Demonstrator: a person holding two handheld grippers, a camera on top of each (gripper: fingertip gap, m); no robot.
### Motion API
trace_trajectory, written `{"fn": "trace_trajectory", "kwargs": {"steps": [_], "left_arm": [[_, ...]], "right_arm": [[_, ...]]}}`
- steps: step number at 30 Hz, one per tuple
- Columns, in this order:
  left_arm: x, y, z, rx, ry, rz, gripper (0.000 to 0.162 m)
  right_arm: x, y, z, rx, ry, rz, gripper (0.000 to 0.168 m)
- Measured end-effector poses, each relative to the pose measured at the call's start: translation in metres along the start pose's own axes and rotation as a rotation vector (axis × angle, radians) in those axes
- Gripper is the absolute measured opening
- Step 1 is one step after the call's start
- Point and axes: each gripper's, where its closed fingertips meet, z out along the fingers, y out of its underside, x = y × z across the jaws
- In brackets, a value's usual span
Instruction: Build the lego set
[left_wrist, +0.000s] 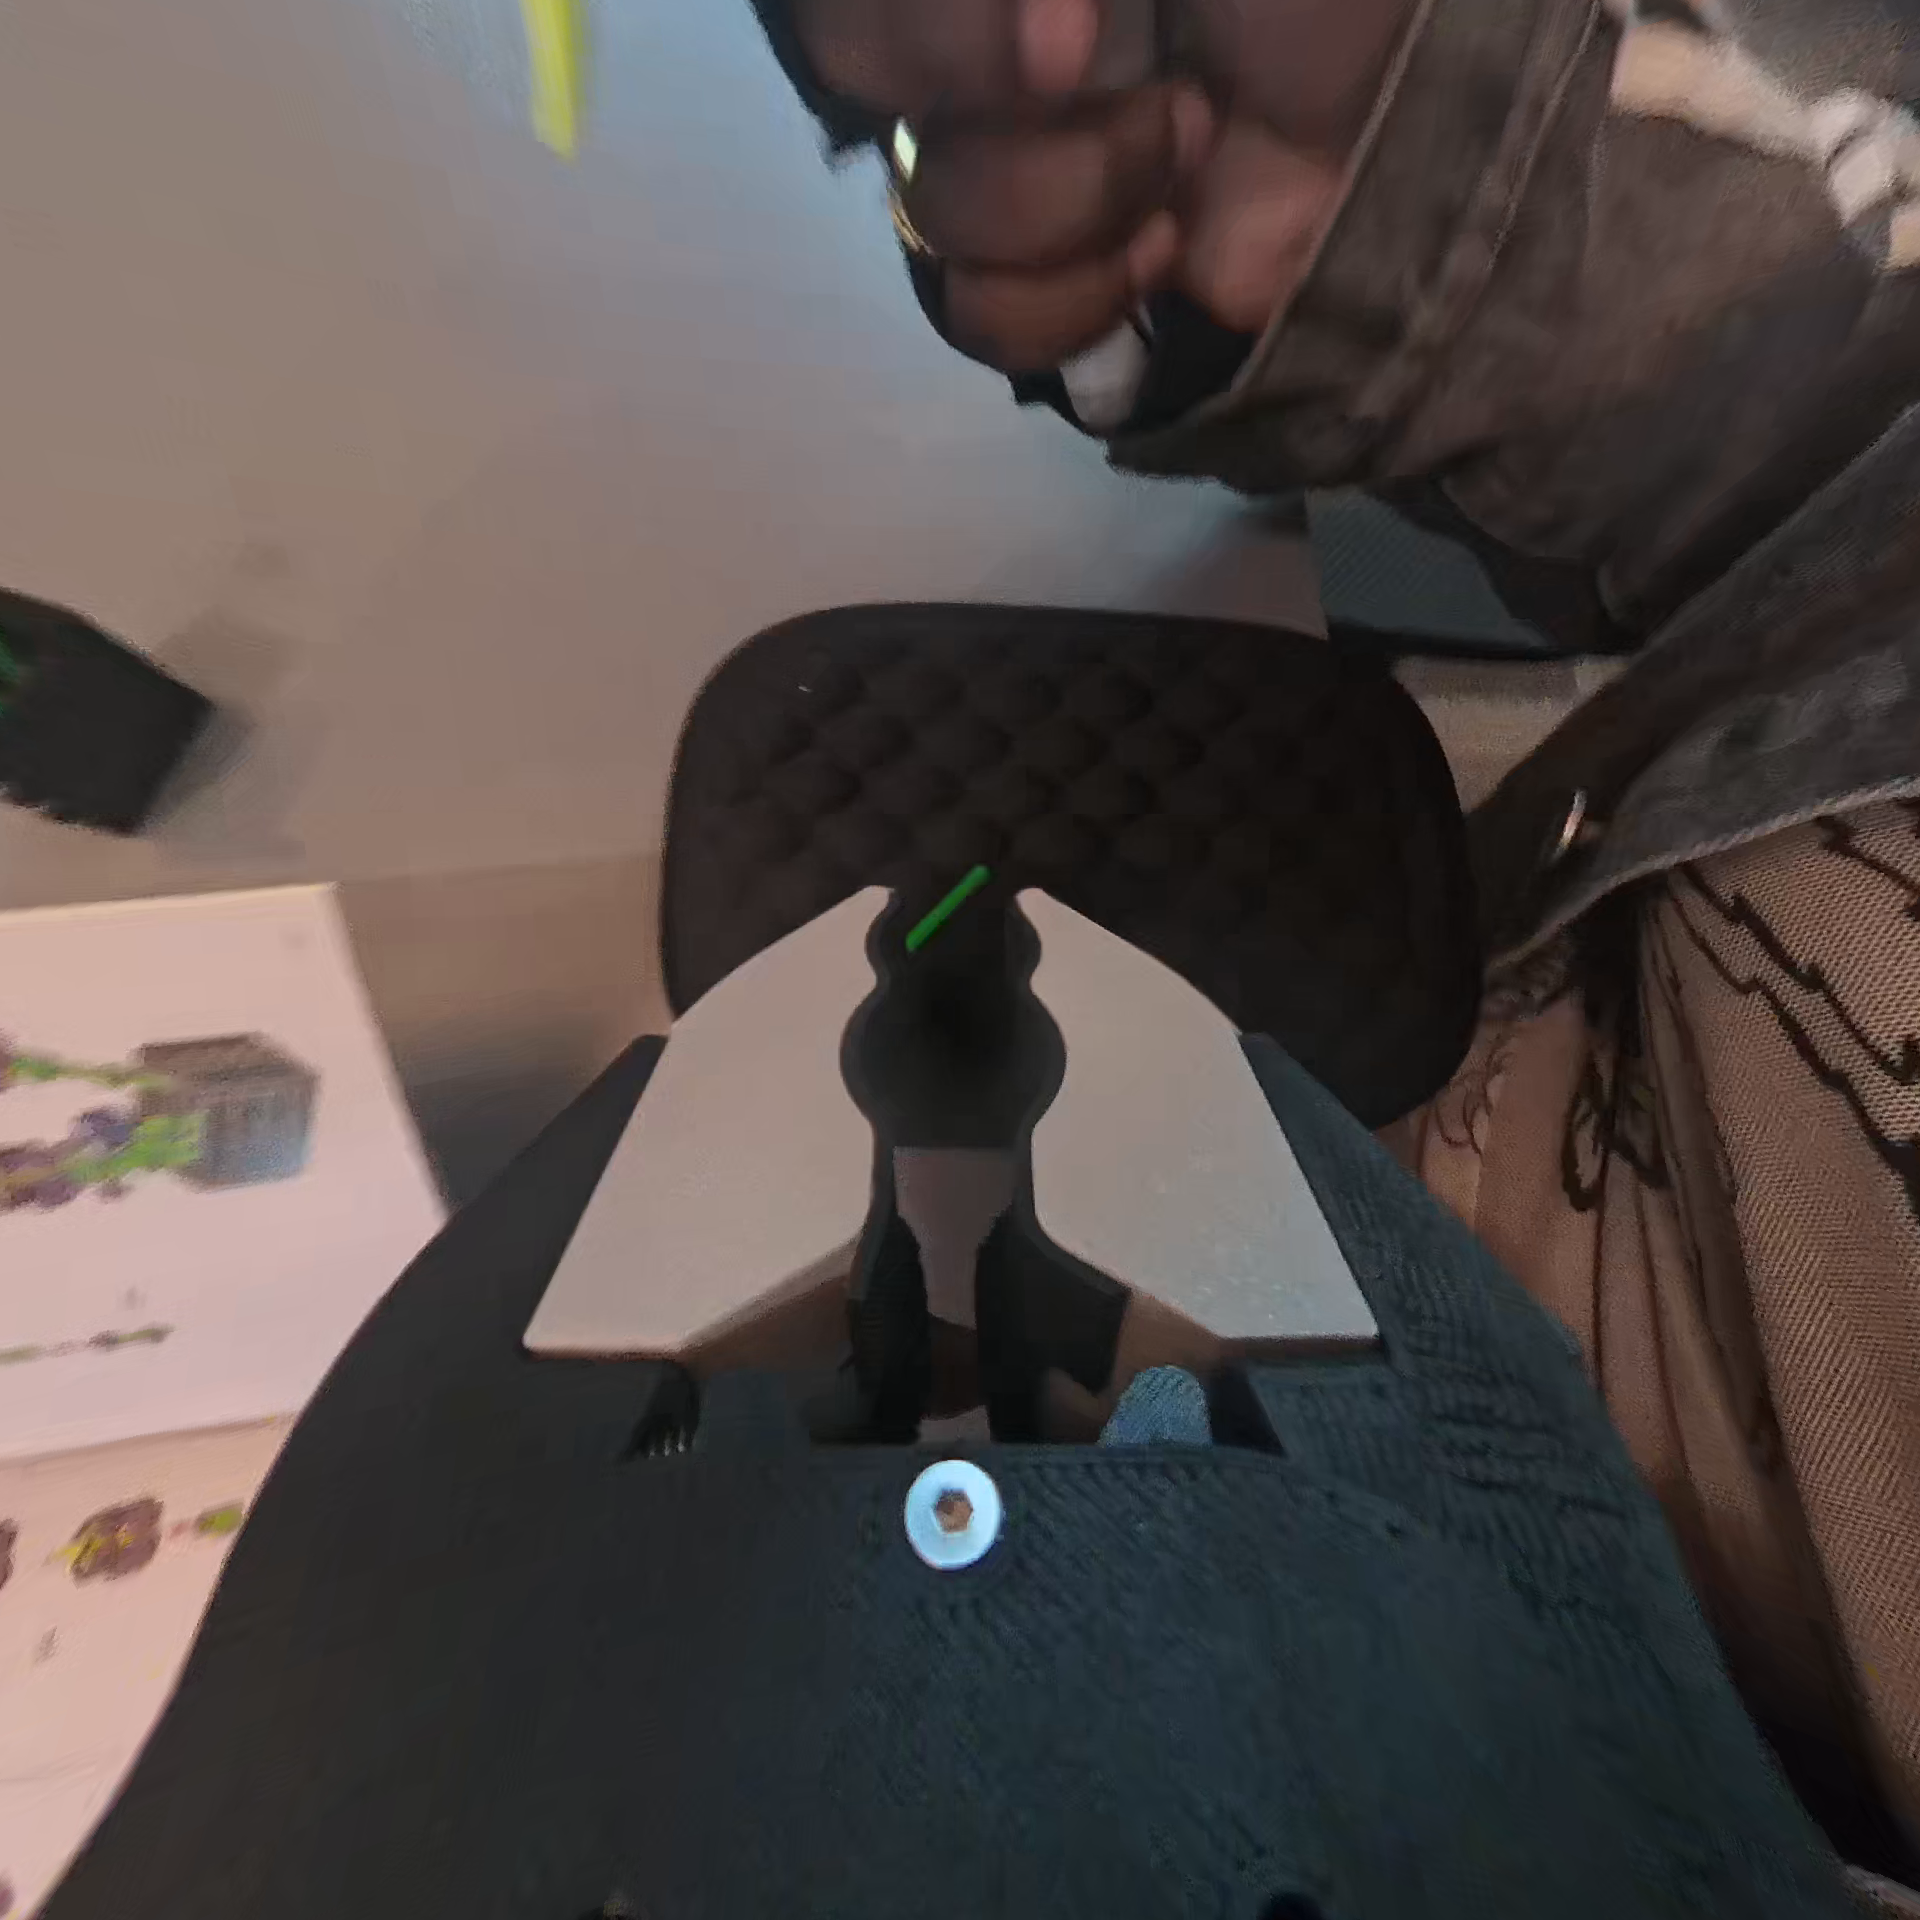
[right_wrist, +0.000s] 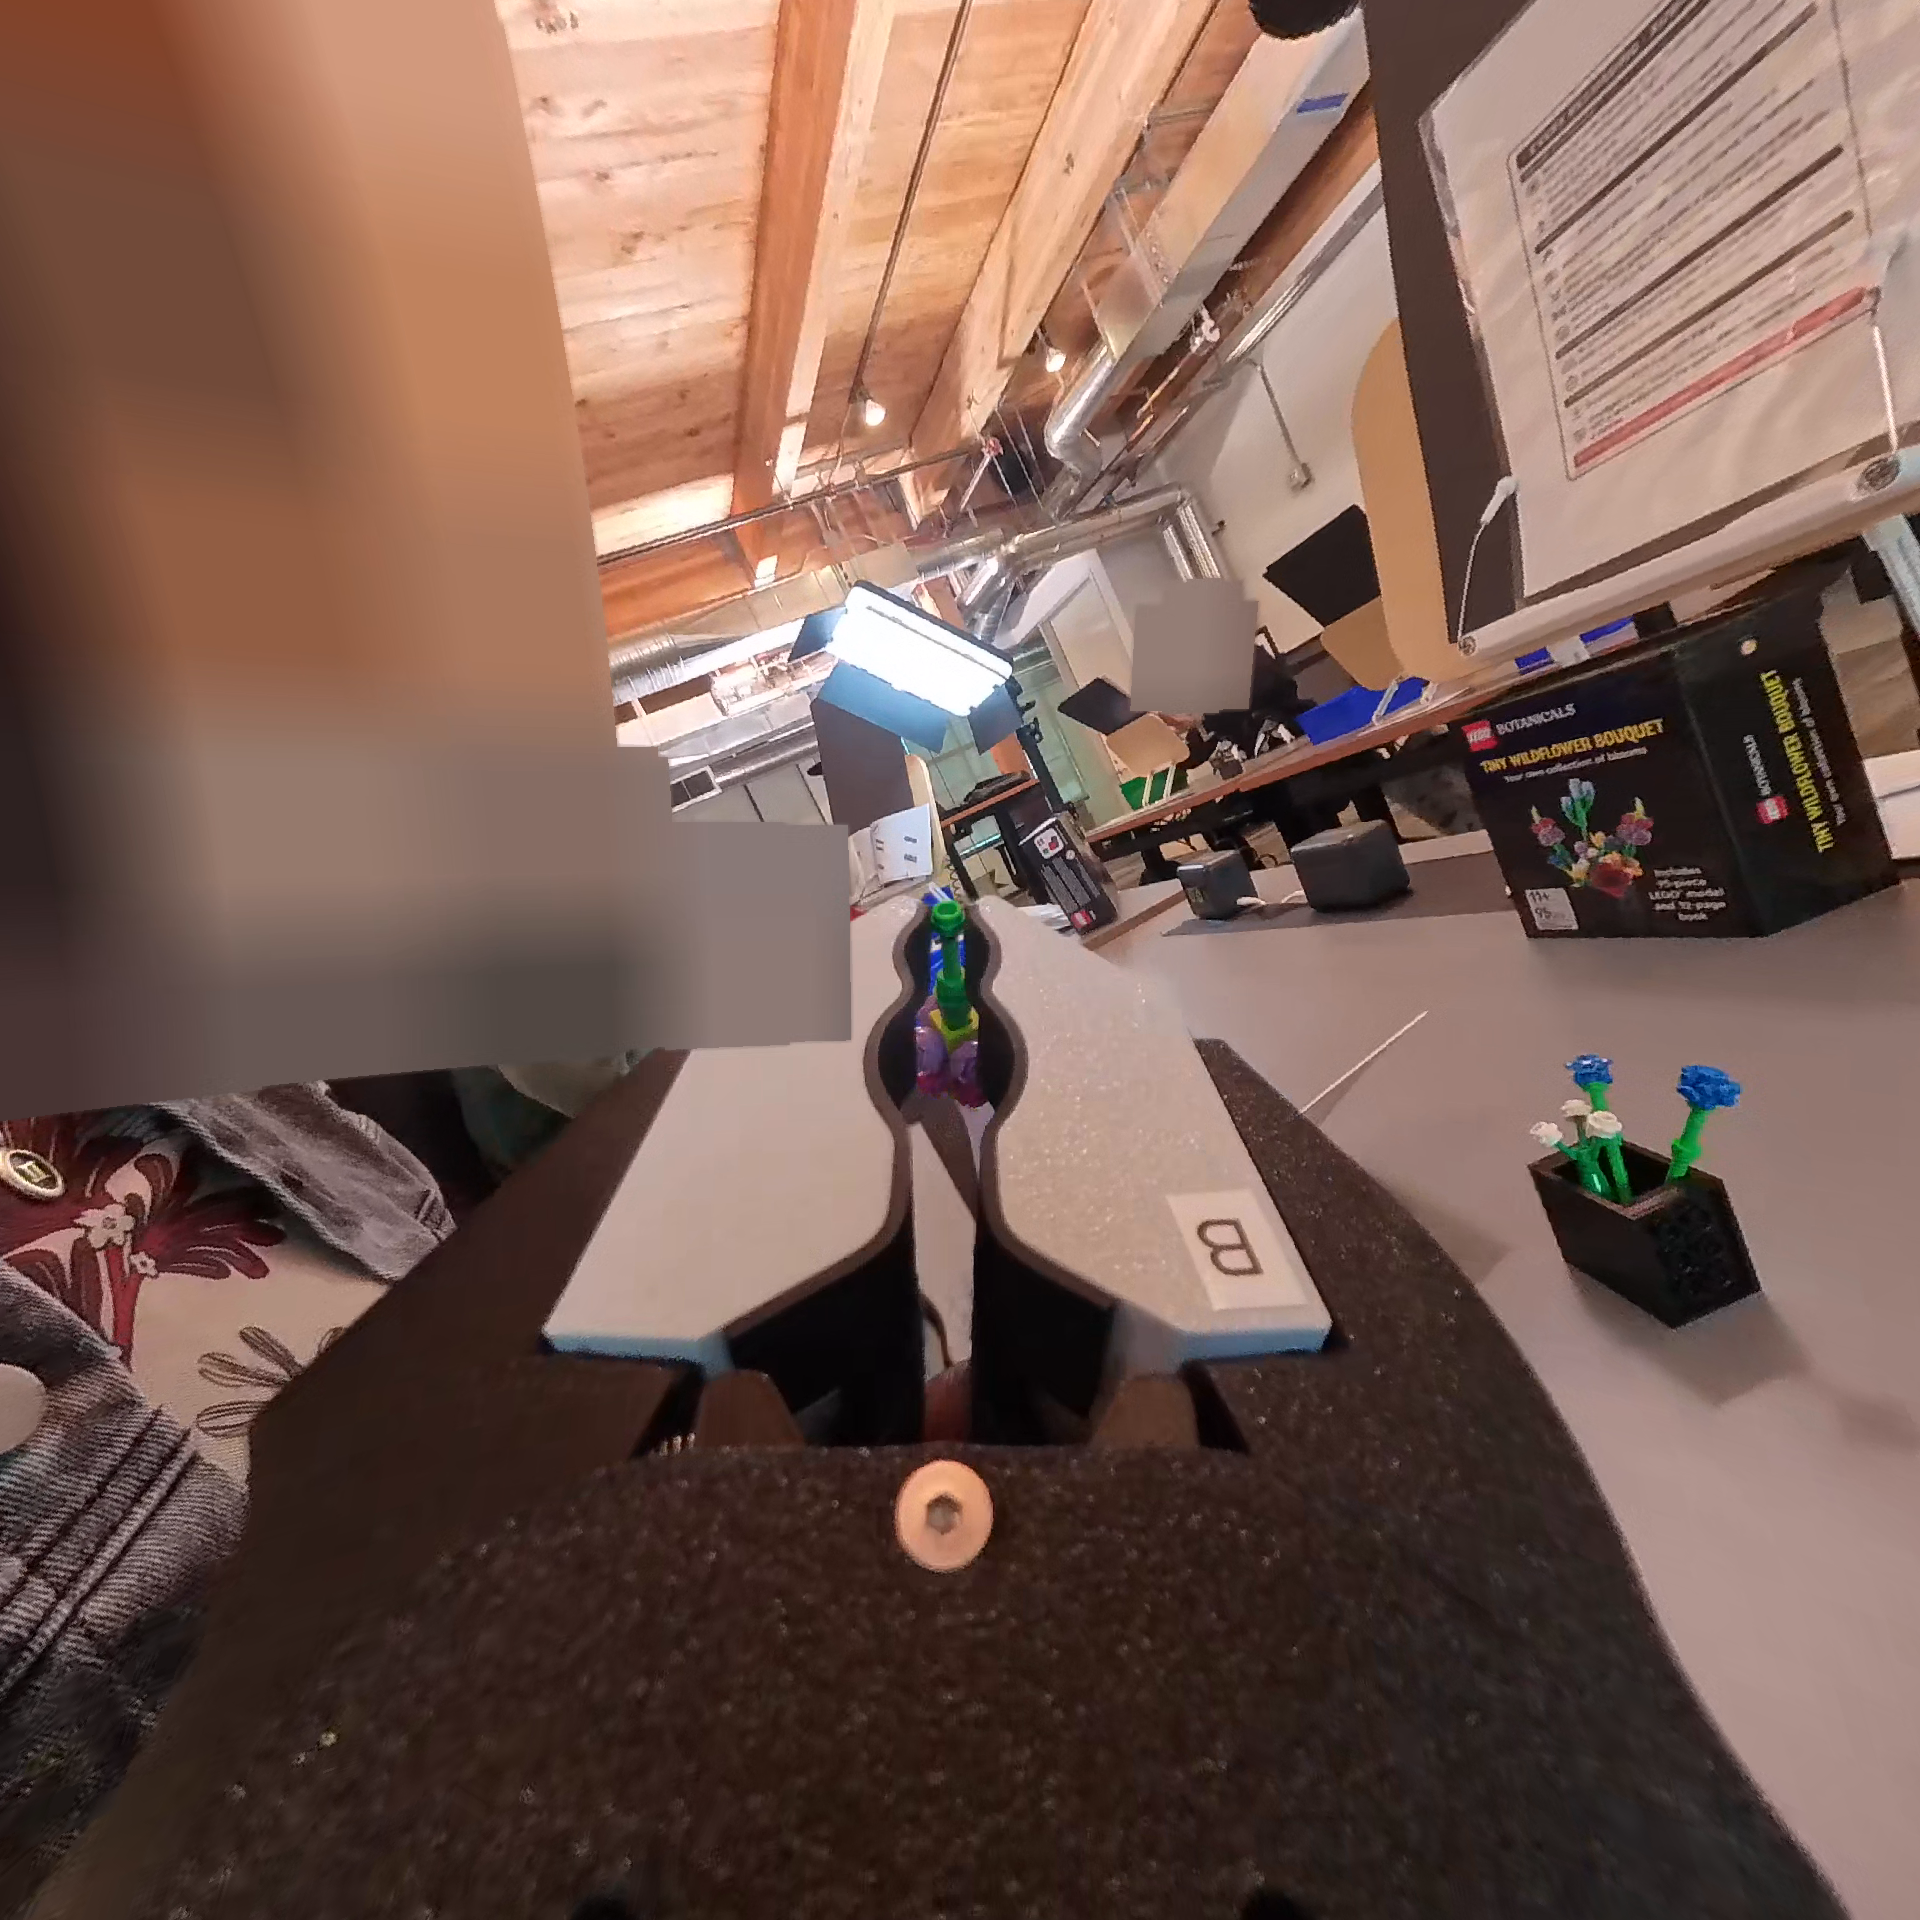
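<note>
In the left wrist view my left gripper (left_wrist: 954, 891) is shut on a thin green Lego stem (left_wrist: 943, 912), which sticks out slanted at the fingertips. Right behind it is the black textured body of the other gripper (left_wrist: 1039, 769), held by a hand (left_wrist: 1039, 208). In the right wrist view my right gripper (right_wrist: 948, 935) is raised off the table. It is shut on a small flower piece (right_wrist: 951, 1039) with a green stem, a lime part and purple petals. A black vase (right_wrist: 1652, 1236) with blue and white Lego flowers stands on the grey table at the right.
An open instruction booklet (left_wrist: 156, 1195) lies on the table at the left. The dark Lego box (right_wrist: 1673, 800) stands at the far right, with two small grey blocks (right_wrist: 1345, 862) beside it. The person's patterned clothing (left_wrist: 1714, 1247) is close on the right. The tips of one gripper are about 15 cm away from the tips of the other. The black vase (right_wrist: 1652, 1236) is about 15 cm from my left fingertips.
</note>
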Motion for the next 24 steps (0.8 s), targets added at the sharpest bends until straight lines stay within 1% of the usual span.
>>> {"fn": "trace_trajectory", "kwargs": {"steps": [1,3,6,8,10,13,15,17,19,20,24], "left_arm": [[-0.006,-0.005,-0.008,0.057,-0.041,-0.021,0.02],[-0.019,-0.02,-0.03,0.209,-0.153,-0.043,0.026],[-0.029,-0.049,-0.067,0.463,-0.319,-0.013,0.035],[-0.03,-0.063,-0.084,0.557,-0.405,0.035,0.036],[-0.031,-0.069,-0.093,0.591,-0.454,0.071,0.036],[-0.028,-0.068,-0.093,0.596,-0.427,0.061,0.035],[-0.026,-0.065,-0.094,0.608,-0.403,0.057,0.025],[-0.026,-0.063,-0.1,0.635,-0.41,0.053,0.015],[-0.024,-0.06,-0.107,0.658,-0.403,0.054,0.01],[-0.024,-0.057,-0.108,0.649,-0.401,0.048,0.007],[-0.025,-0.05,-0.113,0.662,-0.404,0.038,0.007]], "right_arm": [[0.0,0.002,0.003,-0.003,-0.002,0.002,0.005],[-0.003,0.008,0.01,-0.015,-0.008,0.005,0.005],[-0.01,0.02,0.026,-0.059,-0.026,0.0,0.005],[-0.017,0.031,0.038,-0.114,-0.041,-0.023,0.005],[-0.022,0.041,0.049,-0.162,-0.052,-0.048,0.005],[-0.029,0.053,0.064,-0.206,-0.074,-0.066,0.005],[-0.033,0.06,0.072,-0.228,-0.092,-0.081,0.005],[-0.036,0.065,0.076,-0.254,-0.119,-0.1,0.005],[-0.036,0.068,0.079,-0.26,-0.122,-0.119,0.005],[-0.036,0.069,0.081,-0.26,-0.127,-0.118,0.005],[-0.038,0.076,0.088,-0.284,-0.135,-0.116,0.005]]}}
